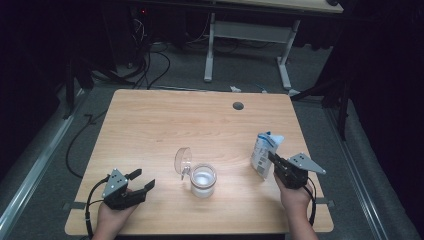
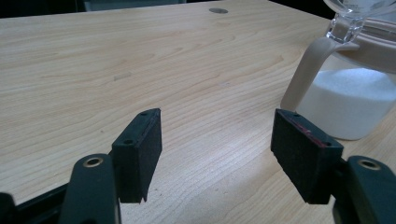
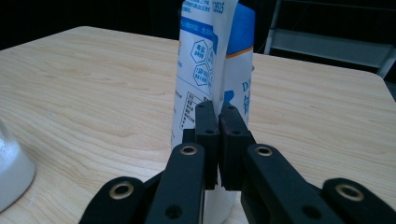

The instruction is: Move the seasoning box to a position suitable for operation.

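My right gripper (image 1: pixel 274 161) pinches 1 bag (image 1: pixel 263 151), upright, long axis vertical, right of 1 jar (image 1: pixel 203 180); my left gripper (image 1: pixel 141 180) gapes empty.

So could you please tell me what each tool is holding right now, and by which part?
The right tool is shut on the white-and-blue bag, pinching its near edge low down. The left tool is open and holds nothing.

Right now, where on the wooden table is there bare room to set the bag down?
The light wooden table is bare across its far half, from the round grey grommet hole to the left edge. Bare wood also lies between the clear glass jar of white powder and the white-and-blue bag pinched by the right gripper. It is crowded around the jar's open lid.
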Motion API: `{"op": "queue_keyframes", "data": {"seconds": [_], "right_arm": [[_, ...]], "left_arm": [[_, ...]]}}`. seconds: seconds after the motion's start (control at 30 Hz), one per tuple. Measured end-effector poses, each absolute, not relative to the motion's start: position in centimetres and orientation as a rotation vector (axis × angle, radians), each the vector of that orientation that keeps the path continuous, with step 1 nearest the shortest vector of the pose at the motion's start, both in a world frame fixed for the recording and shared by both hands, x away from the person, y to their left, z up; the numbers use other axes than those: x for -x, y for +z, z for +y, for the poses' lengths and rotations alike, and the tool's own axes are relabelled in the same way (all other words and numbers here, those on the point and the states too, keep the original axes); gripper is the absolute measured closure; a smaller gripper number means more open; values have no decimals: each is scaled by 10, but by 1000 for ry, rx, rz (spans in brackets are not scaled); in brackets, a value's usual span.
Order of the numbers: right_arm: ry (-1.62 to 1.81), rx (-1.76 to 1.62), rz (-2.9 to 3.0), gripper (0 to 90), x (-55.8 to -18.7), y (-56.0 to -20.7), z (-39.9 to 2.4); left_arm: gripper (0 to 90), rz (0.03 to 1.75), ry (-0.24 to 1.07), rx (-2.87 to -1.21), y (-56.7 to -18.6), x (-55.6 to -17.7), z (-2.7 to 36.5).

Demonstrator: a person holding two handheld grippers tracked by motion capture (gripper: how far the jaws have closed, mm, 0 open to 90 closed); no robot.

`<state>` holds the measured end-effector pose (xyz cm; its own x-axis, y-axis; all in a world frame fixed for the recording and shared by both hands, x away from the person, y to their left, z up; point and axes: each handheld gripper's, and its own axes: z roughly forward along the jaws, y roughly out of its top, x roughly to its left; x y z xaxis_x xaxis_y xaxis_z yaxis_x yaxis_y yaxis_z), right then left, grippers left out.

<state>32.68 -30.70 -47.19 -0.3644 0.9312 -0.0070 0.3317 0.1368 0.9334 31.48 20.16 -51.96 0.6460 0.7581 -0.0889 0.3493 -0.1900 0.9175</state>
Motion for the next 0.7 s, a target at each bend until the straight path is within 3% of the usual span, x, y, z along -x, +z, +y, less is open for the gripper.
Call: {"op": "queue_keyframes", "data": {"seconds": [0.7], "right_arm": [[1204,-1218,1797,852,-325,-469,-303]], "left_arm": [[342,889,463,-1798,-522,-315,199]]}}
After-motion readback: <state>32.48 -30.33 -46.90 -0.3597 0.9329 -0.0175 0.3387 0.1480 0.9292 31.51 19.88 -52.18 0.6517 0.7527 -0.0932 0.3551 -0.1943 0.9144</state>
